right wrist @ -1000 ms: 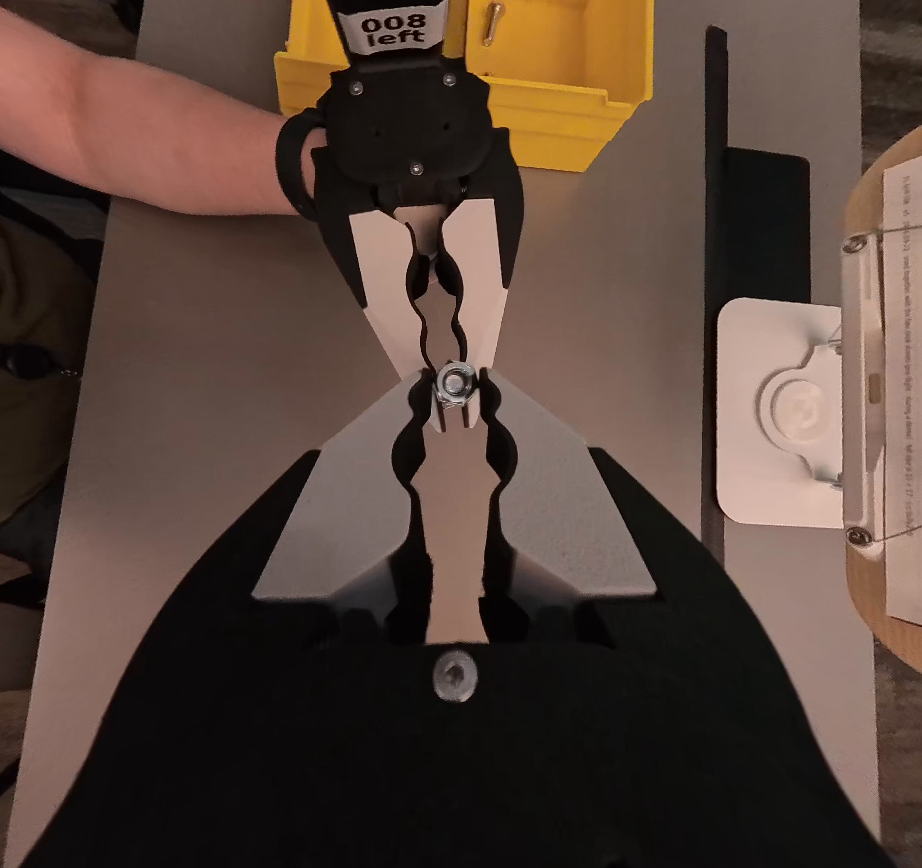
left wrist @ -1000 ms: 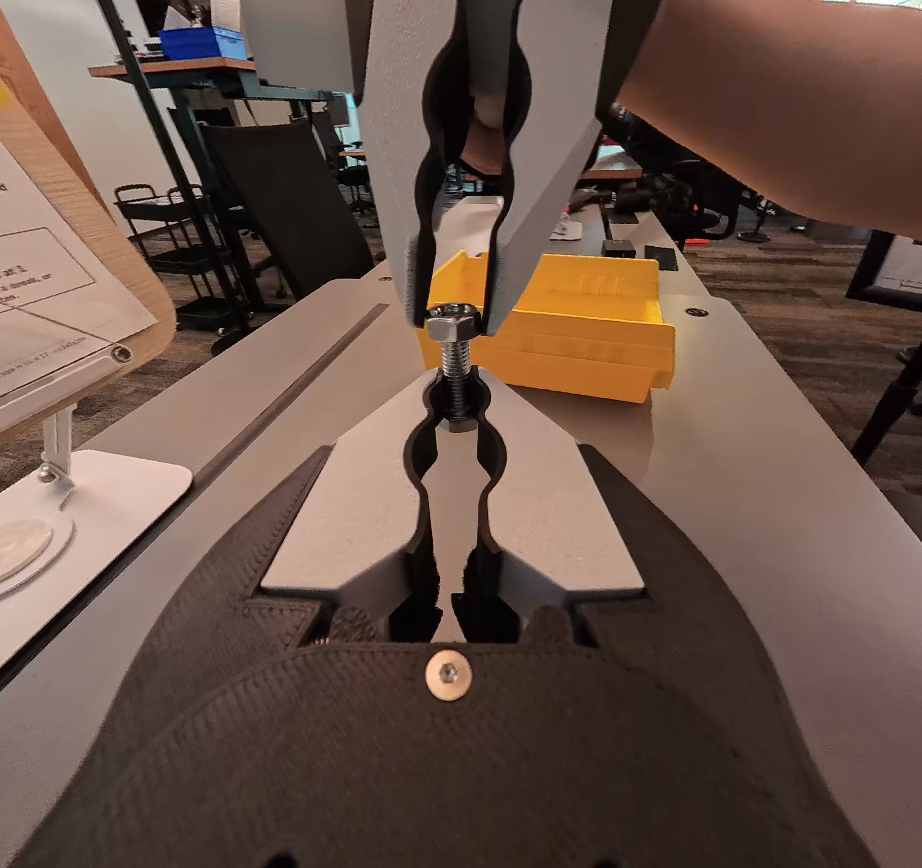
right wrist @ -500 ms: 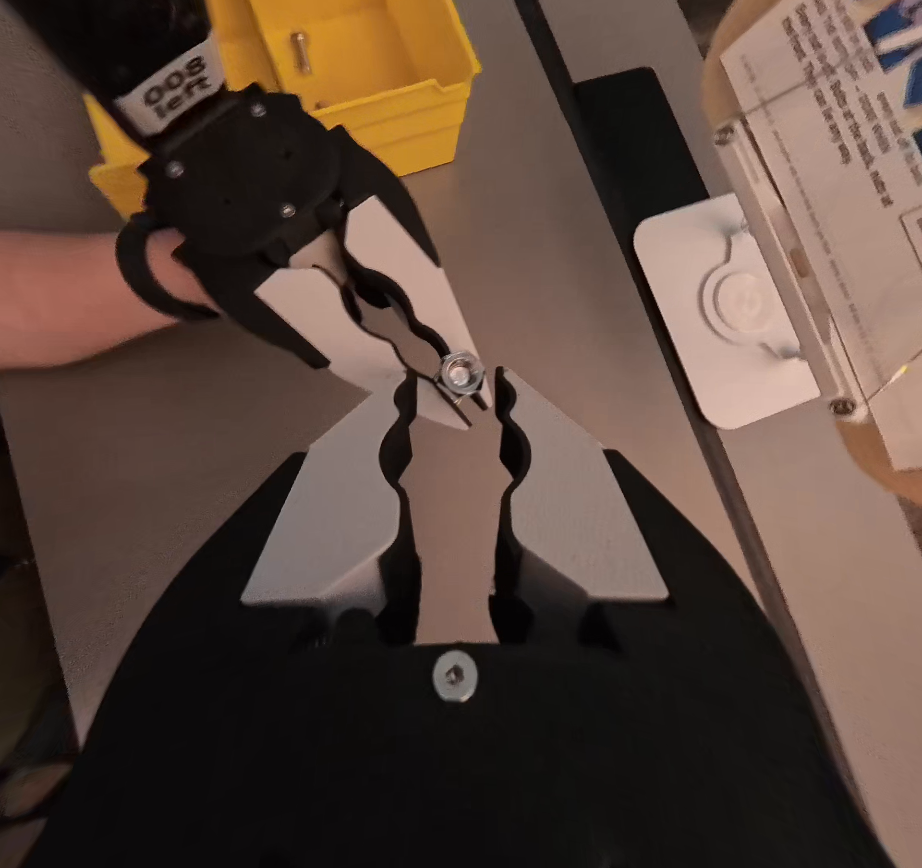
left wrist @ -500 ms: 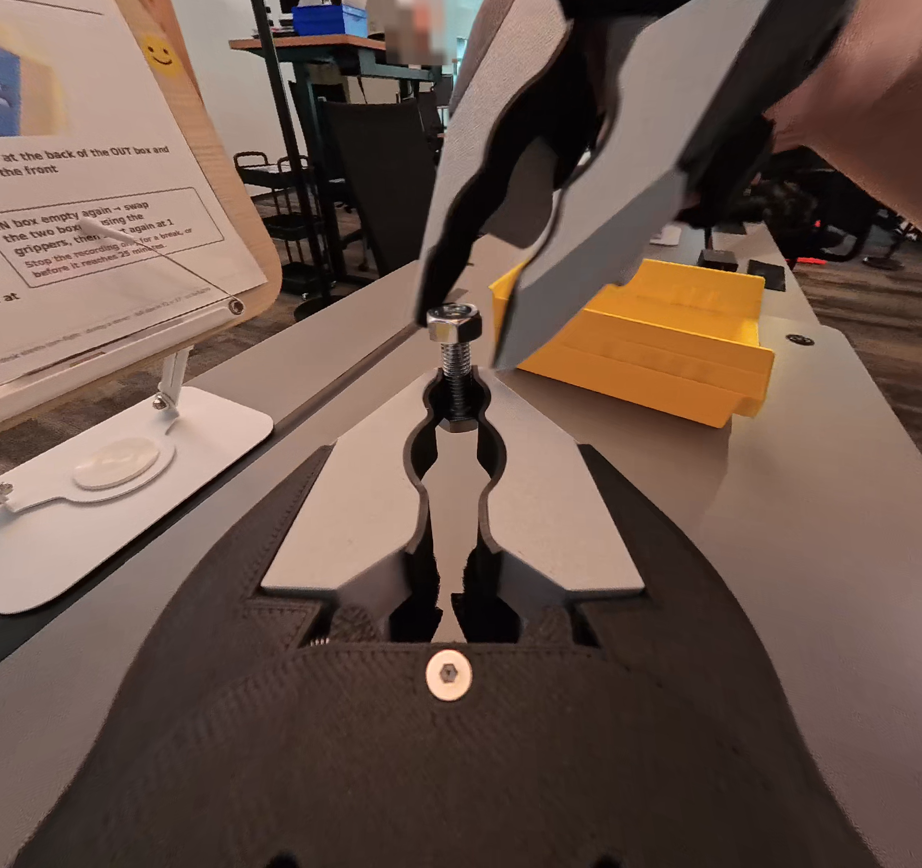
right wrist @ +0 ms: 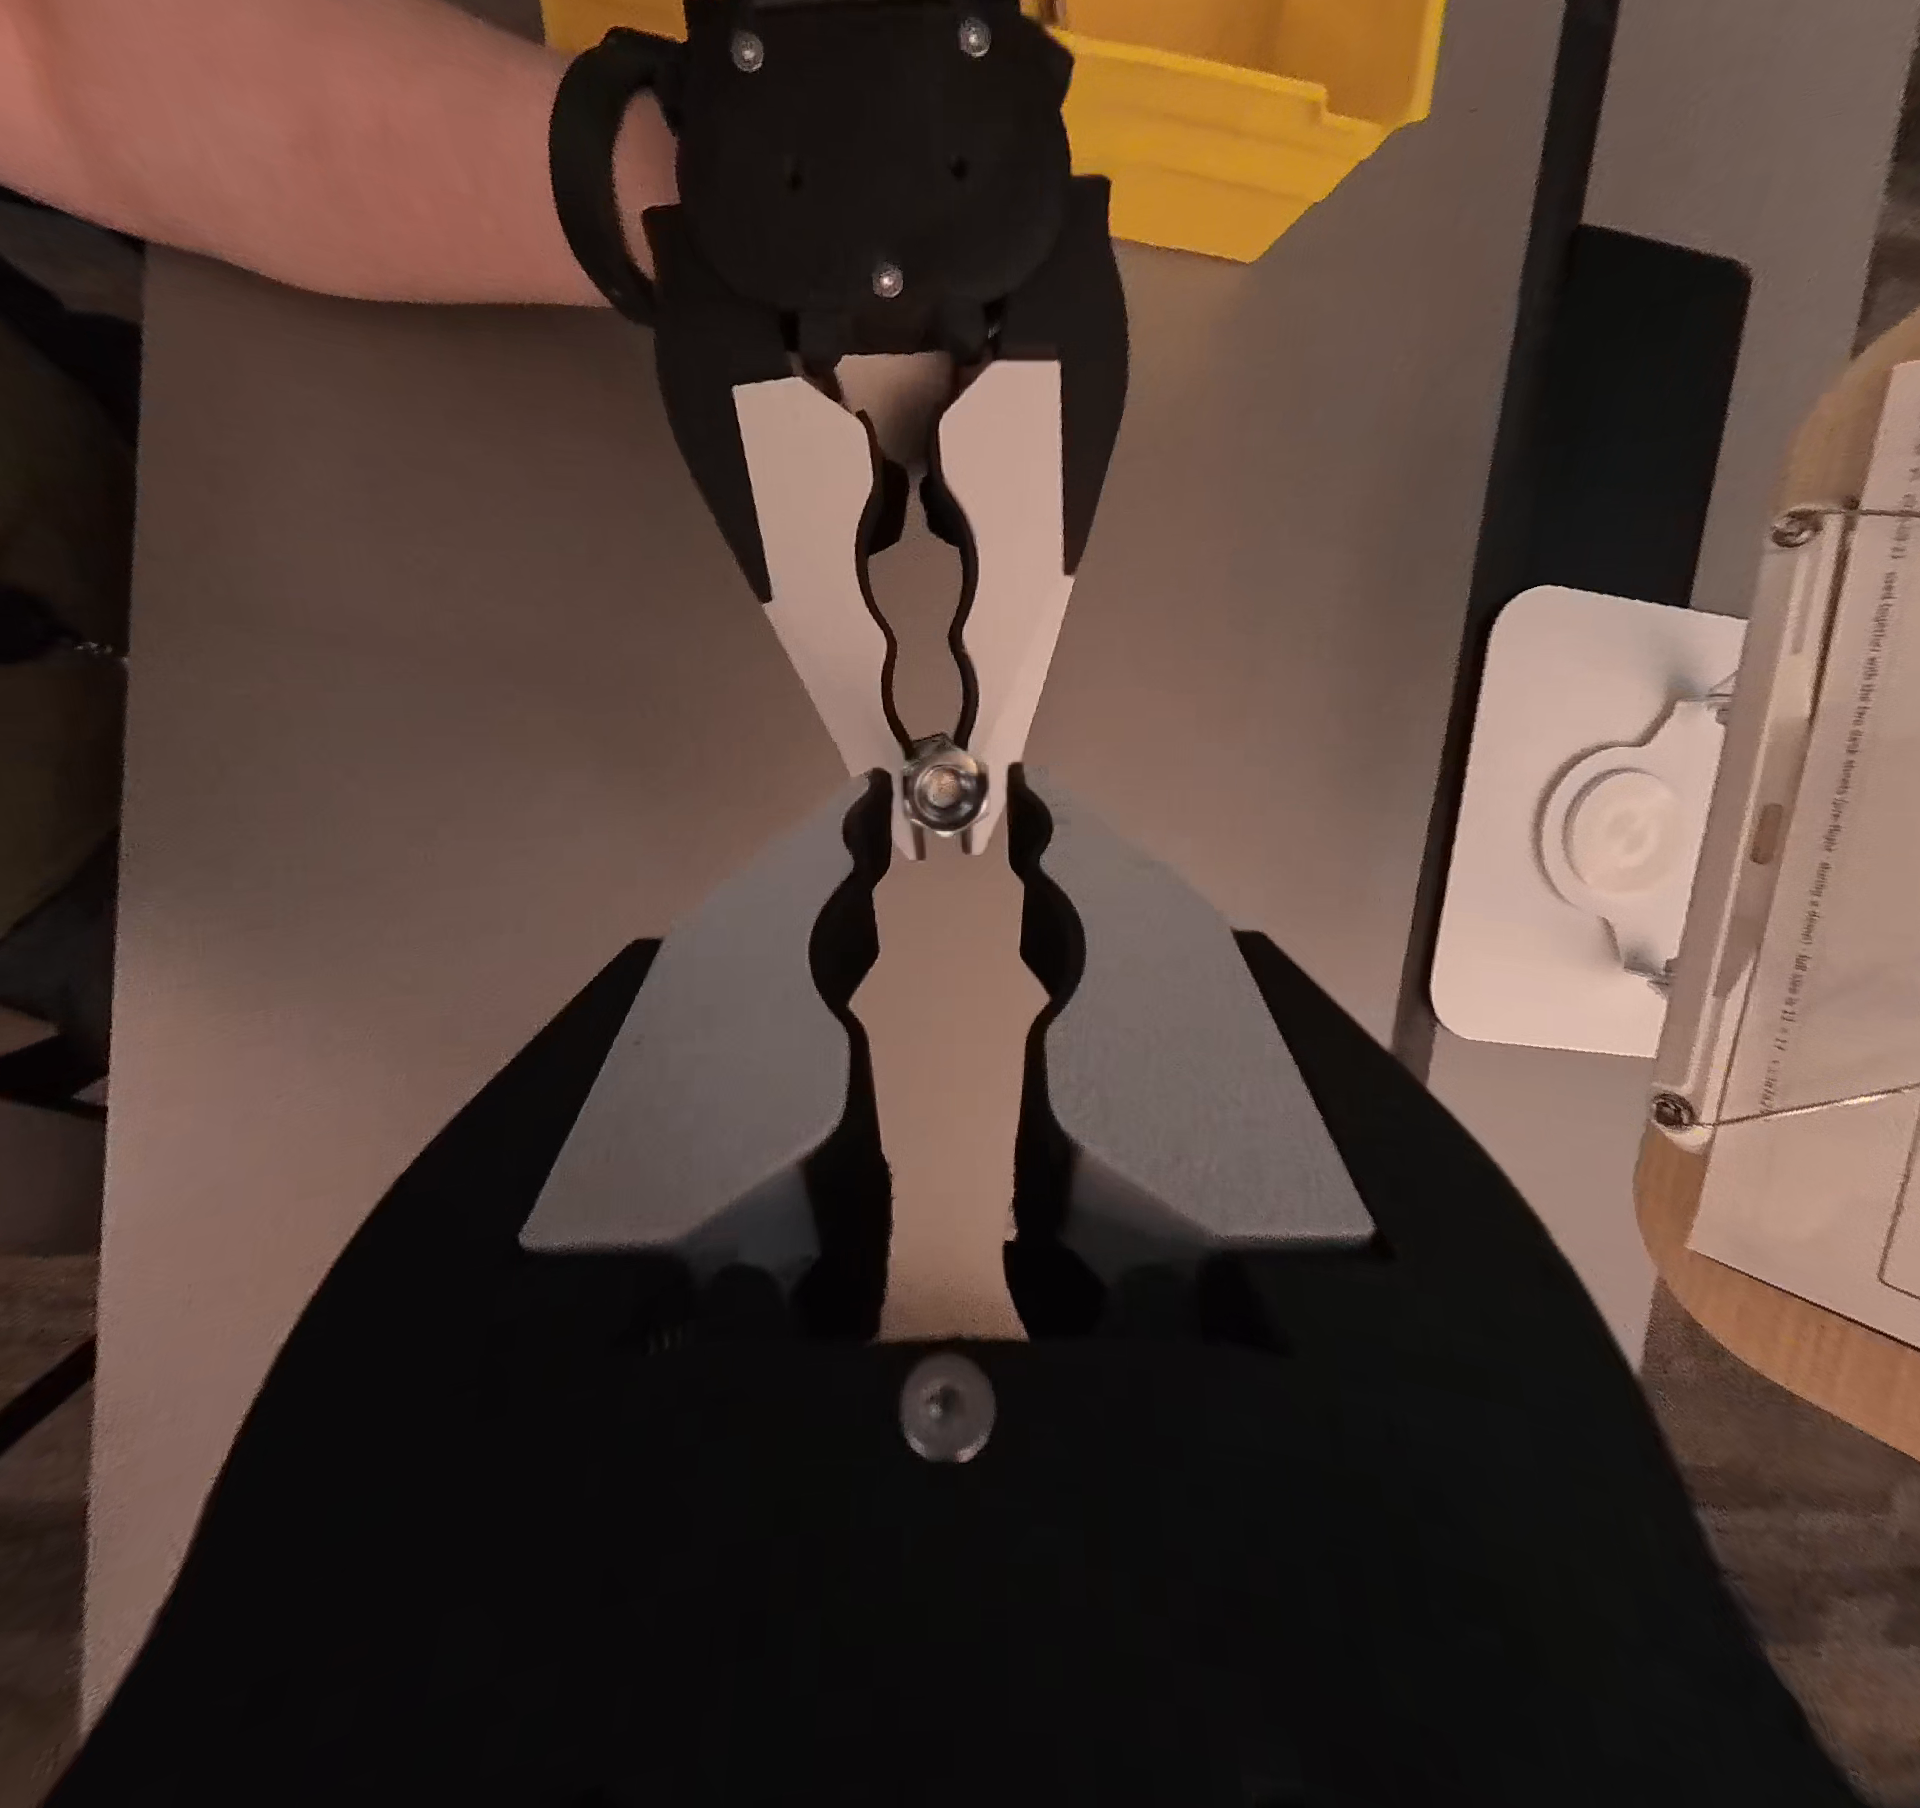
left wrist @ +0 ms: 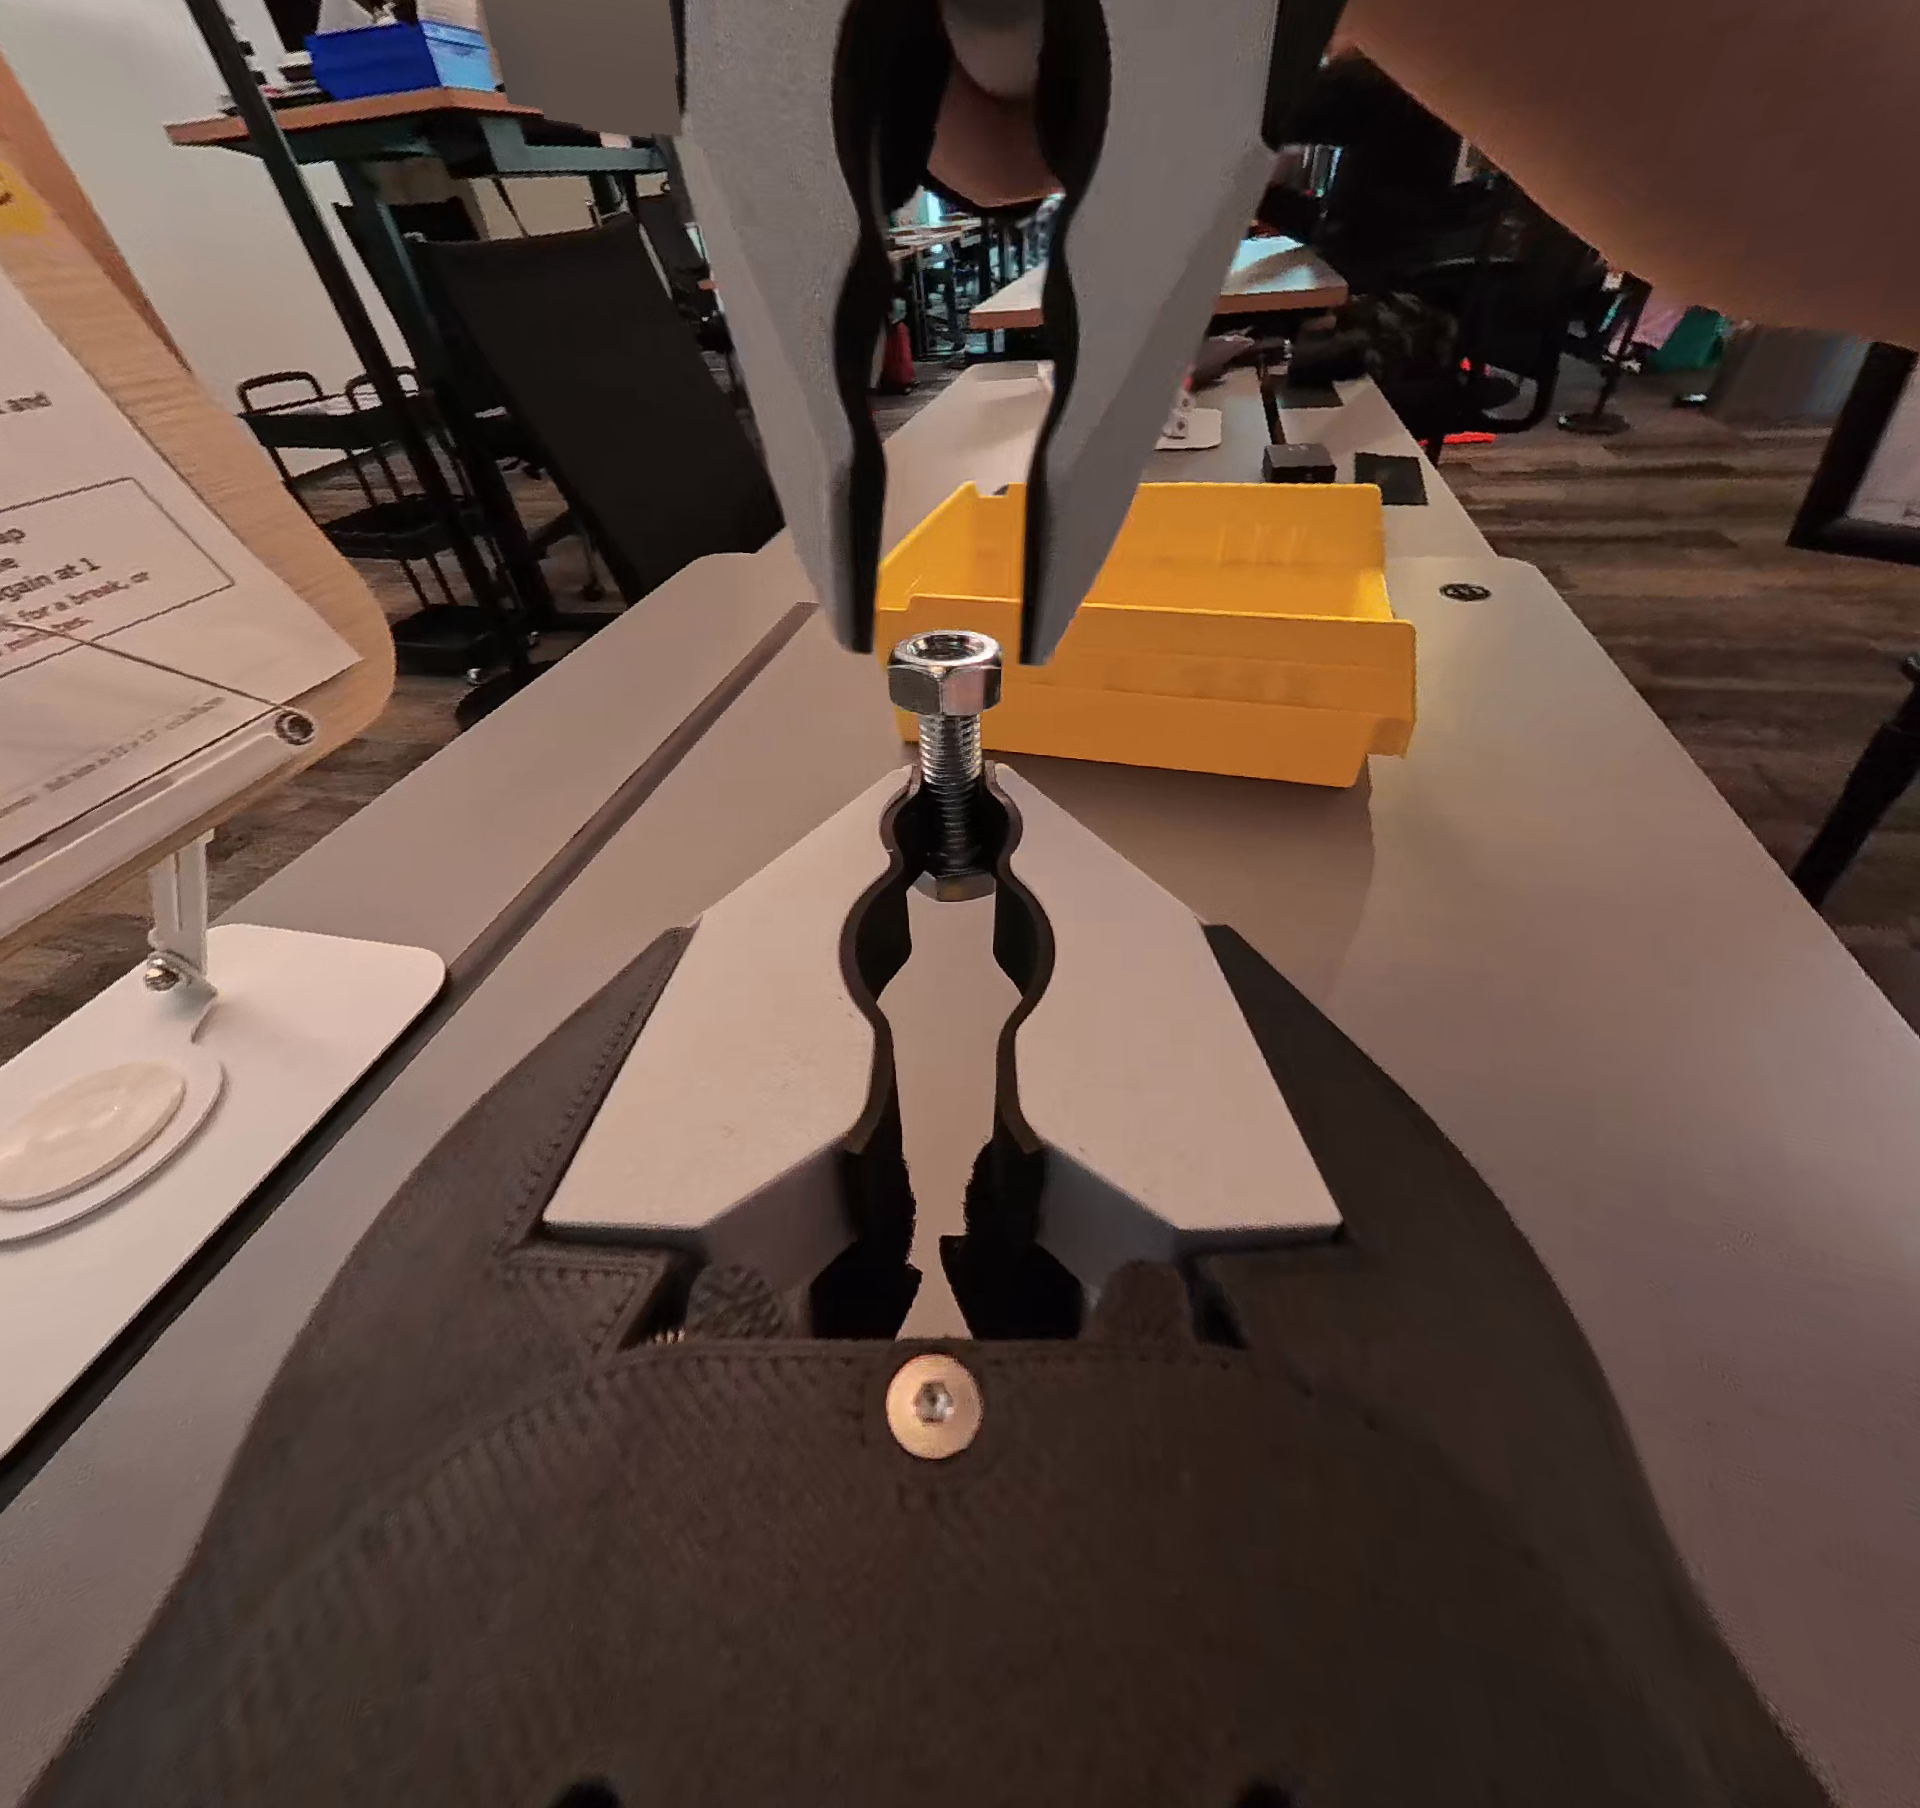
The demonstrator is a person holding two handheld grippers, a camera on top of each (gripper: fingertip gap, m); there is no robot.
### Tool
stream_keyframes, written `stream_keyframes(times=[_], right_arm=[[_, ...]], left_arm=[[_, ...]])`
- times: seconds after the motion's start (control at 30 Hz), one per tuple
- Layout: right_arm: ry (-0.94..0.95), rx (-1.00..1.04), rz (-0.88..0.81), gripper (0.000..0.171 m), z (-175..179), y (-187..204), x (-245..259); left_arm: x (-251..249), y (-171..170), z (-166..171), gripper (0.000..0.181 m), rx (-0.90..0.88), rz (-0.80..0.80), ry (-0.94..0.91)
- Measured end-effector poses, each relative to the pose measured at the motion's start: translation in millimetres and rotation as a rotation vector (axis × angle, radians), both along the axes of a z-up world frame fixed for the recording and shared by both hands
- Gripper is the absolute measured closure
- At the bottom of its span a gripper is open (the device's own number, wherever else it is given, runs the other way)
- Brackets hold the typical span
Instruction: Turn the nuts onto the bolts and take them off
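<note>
**Q:** Between the left gripper's (left wrist: 948, 802) tips, what is clamped?

**A:** A steel hex bolt (left wrist: 948, 782), pinched low on its threaded shank so it stands upright with its hex head at the bottom, inside the jaw notch. Held this way, the threaded end points up and remains free to work on.

**Q:** And the nut?

**A:** A hex nut (left wrist: 945, 683) sits on the very top of the bolt, only just engaged, to judge by the bare thread showing beneath it.

**Q:** What is the right gripper doing?

**A:** The right gripper (right wrist: 948, 797) points straight down over the nut, fingers parted, one tip on either side. In the left wrist view the tips hover just above the nut's flats without touching. It grips nothing. This stance probably sets up another pinch and twist.

**Q:** What lies around them?

**A:** A grey table (left wrist: 1558, 927). Behind the bolt rests a yellow parts bin (left wrist: 1226, 678), near enough for fetching and dropping hardware. On the left, a wooden board with a printed sheet (left wrist: 125, 553) stands on a white base (left wrist: 260, 1031).
</note>
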State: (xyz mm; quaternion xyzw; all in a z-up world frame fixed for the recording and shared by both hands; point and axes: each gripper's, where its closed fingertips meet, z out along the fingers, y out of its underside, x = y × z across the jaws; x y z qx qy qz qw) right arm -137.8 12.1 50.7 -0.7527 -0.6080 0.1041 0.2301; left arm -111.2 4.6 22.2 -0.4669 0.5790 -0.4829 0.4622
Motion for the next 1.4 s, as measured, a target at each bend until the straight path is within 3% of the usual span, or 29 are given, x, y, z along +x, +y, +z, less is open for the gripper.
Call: stream_keyframes(times=[0.27,0.37,0.57,0.73,0.9,1.0,1.27,1.4], right_arm=[[-0.029,-0.075,-0.020,0.154,-8,-8,4],[0.016,-0.086,-0.160,0.154,-5,2,3],[0.216,-0.130,-0.661,0.154,-3,26,3],[0.181,-0.068,-0.508,0.145,1,22,5],[0.124,0.028,-0.121,0.138,10,-2,-2],[0.067,0.069,-0.008,0.139,10,-7,0],[0.081,-0.053,0.007,0.153,5,-16,-10],[0.096,-0.128,-0.291,0.154,0,6,-3]], left_arm=[[2,-9,-2,0.174,0.005,-0.044,0.016],[2,0,1,0.174,-0.020,0.006,0.002],[1,26,3,0.174,-0.014,0.179,0.008],[-1,20,5,0.174,-0.054,0.126,0.004],[-4,5,7,0.174,-0.089,0.002,-0.010],[-7,-9,12,0.174,-0.120,-0.097,-0.036],[-8,-23,10,0.174,-0.099,-0.168,-0.019],[-3,-3,5,0.174,-0.110,-0.044,0.002]])
